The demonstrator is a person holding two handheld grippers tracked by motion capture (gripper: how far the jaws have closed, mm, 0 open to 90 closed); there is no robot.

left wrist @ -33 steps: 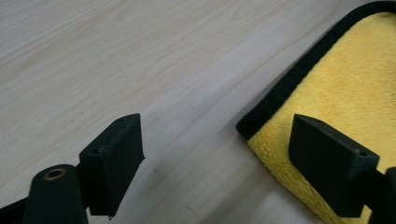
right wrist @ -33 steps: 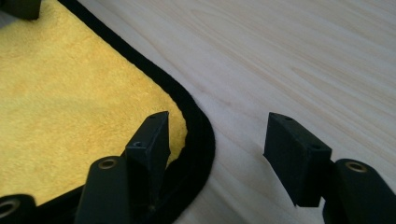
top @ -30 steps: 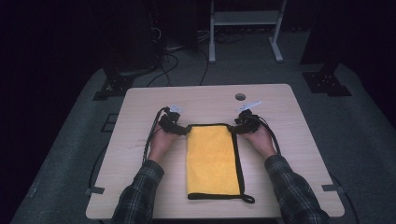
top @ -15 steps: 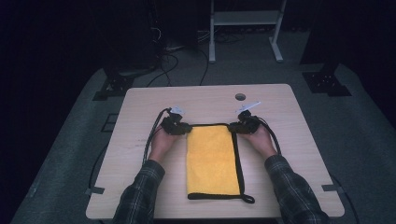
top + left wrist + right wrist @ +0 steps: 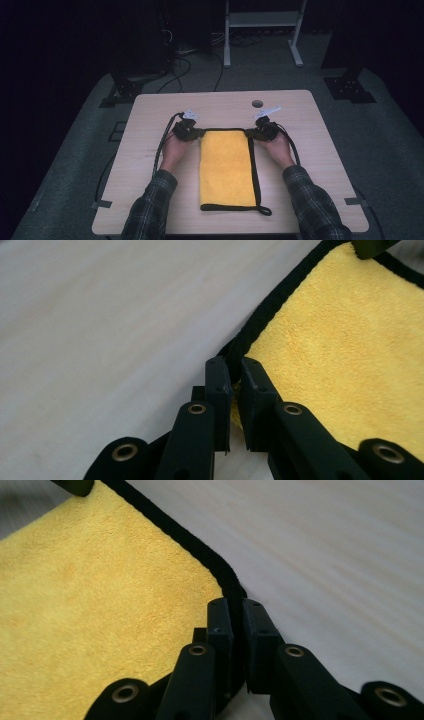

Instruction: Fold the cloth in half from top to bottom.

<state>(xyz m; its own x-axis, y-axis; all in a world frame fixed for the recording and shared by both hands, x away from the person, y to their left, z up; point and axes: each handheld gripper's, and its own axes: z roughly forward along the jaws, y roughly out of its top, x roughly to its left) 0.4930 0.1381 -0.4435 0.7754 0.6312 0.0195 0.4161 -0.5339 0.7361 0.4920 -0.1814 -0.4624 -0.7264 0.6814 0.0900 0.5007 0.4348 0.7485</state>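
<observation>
A folded yellow towel [image 5: 227,167] with black trim is lying lengthwise on the table [image 5: 150,115], its near end close to the near edge. At its far corners, the left gripper [image 5: 232,372] and the right gripper [image 5: 236,607] are each pinching the black hem, jaws nearly closed on it.

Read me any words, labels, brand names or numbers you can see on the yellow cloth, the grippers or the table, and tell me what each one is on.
None can be read.
Yellow cloth: plain, black trim, no tag or print visible.
Left gripper and right gripper: bare black jaws with brass rivets, no markings.
Table: plain pale wood, with a few faint dark marks left of the cloth, too small to read.
</observation>
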